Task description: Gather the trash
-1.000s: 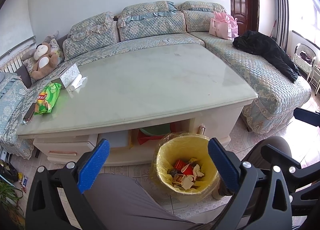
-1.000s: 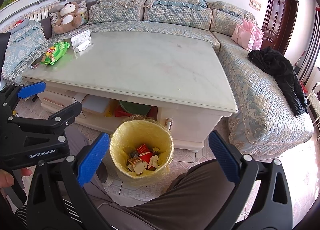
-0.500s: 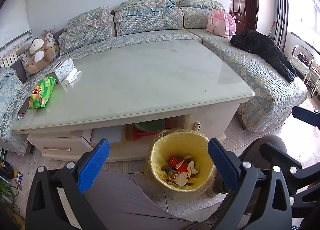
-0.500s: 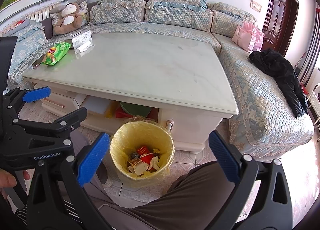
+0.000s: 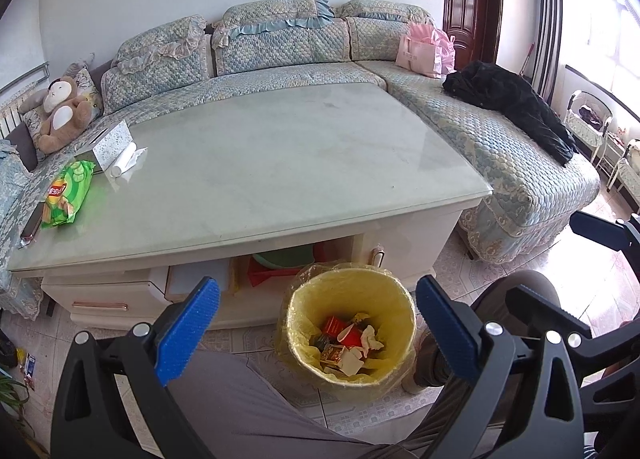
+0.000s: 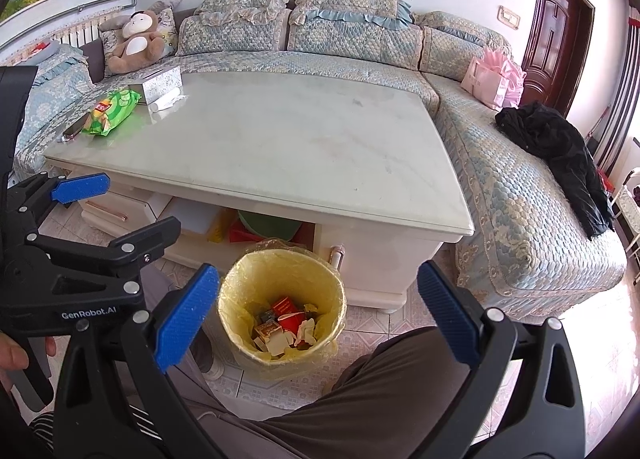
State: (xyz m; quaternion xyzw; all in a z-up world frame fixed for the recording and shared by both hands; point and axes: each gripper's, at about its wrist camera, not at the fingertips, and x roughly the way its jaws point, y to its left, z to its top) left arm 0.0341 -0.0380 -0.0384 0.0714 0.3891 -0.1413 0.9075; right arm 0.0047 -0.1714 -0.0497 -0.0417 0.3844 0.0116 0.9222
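Note:
A yellow-lined trash bin stands on the floor in front of the coffee table; it also shows in the right wrist view. It holds red cartons, a red cup and crumpled paper. My left gripper is open and empty above the bin. My right gripper is open and empty, also above the bin. On the table's far left lie a green chip bag, a tissue box and a white roll.
A phone lies at the table's left edge. A sofa wraps around the table, with a black jacket, a pink bag and a plush monkey. My legs are below the grippers.
Both grippers have drifted slightly; the bin sits a little further left in the left wrist view. Both stay open and empty.

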